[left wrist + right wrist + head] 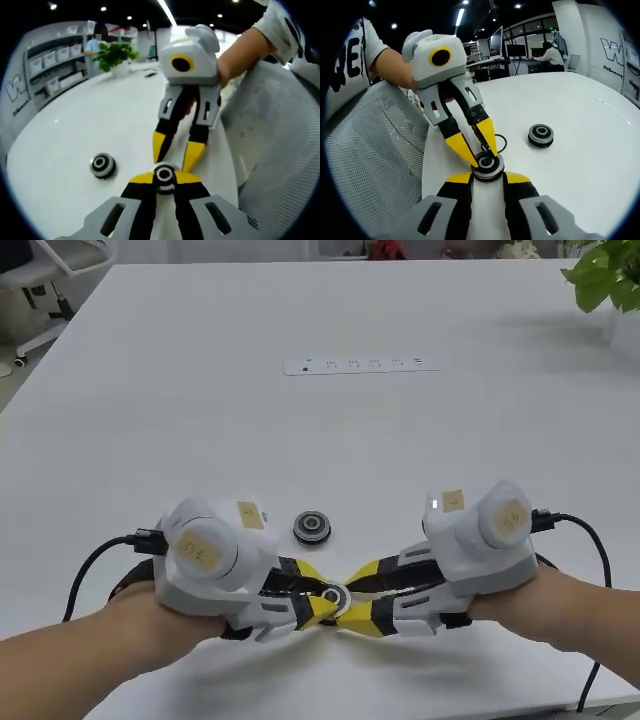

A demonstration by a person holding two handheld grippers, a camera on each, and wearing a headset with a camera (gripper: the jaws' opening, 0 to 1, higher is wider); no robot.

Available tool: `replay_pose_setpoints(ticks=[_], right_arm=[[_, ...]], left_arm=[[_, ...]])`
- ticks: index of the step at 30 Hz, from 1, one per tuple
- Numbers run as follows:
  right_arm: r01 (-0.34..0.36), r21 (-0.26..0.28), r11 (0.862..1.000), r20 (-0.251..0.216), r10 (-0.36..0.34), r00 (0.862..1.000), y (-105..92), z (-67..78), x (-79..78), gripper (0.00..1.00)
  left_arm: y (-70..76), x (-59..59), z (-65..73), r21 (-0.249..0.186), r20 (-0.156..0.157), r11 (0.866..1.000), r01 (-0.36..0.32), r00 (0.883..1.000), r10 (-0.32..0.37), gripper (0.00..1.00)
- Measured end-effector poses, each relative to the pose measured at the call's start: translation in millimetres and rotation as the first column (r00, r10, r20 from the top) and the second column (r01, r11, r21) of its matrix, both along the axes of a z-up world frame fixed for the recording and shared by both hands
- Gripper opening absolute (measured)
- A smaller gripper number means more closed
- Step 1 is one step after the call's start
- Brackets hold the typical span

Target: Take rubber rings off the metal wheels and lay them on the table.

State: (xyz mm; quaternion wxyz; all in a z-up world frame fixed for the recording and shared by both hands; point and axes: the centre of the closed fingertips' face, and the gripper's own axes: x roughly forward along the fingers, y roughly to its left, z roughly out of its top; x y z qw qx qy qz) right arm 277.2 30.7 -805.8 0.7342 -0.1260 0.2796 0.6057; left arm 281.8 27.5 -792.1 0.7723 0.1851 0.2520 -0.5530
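The yellow fingertips (142,178) of the left gripper (165,178) were closed on either side of a small metal wheel (487,167), which was kept at the near edge of the table (300,430). From the opposite side the right gripper (487,178) was likewise clamped on that wheel, its tips pressed against the rim. In the head view the two sets of jaws were met nose to nose over it. Which pair bore on rubber and which on metal could not be told.

A thin black loop (500,143) was seen just behind the held wheel in the right gripper view. It was judged likely to be a rubber ring, either partly peeled or lying loose, though this could not be settled.

A second wheel (312,527) was laid flat on the table, near the grippers but apart from them, with a dark band around it. Farther off, a power strip (361,365) was set across the table.

The step in hand was judged to be the stripping of the ring from the held wheel. For the next move, the wheel would have to be held steady by one gripper while the band's edge was caught by the other and drawn off sideways. The ring would then be laid on a bare part of the table.
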Motion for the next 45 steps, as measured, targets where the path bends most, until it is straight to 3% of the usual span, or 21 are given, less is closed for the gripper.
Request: replay_pose_setpoints(ticks=[13,17,22,33,38,45], right_arm=[[-0.007,-0.016,1.0,0.001,0.007,1.0,-4.1,-2.5,0.1,0.14],[0.012,-0.018,1.0,-0.011,-0.012,1.0,-9.0,-3.0,3.1,0.03],[0.012,-0.019,1.0,-0.011,-0.012,1.0,-8.2,-3.2,2.3,0.03],[0.079,-0.008,0.997,-0.084,-0.079,0.993,-11.0,-3.2,7.0,0.0],[0.132,0.029,0.991,-0.128,-0.127,0.984,-13.5,2.8,11.8,0.0],[0.162,0.044,0.986,-0.148,-0.154,0.977,-12.9,4.4,15.1,0.0]], left_arm=[[-0.3,0.3,-0.5,-0.008,0.001,1.0,-0.006,1.0,0.006,0.13],[-0.2,0.3,-0.6,-0.009,0.0,1.0,-0.006,1.0,0.006,0.13],[-0.2,0.0,-0.7,-0.01,0.002,1.0,-0.009,1.0,0.009,0.13],[-0.2,-0.1,-1.1,0.002,0.016,1.0,-0.008,1.0,0.008,0.13],[-0.3,0.4,-1.2,0.006,0.02,1.0,-0.006,1.0,0.006,0.13],[-0.1,0.7,-1.4,0.013,0.026,1.0,-0.004,1.0,0.004,0.13]])
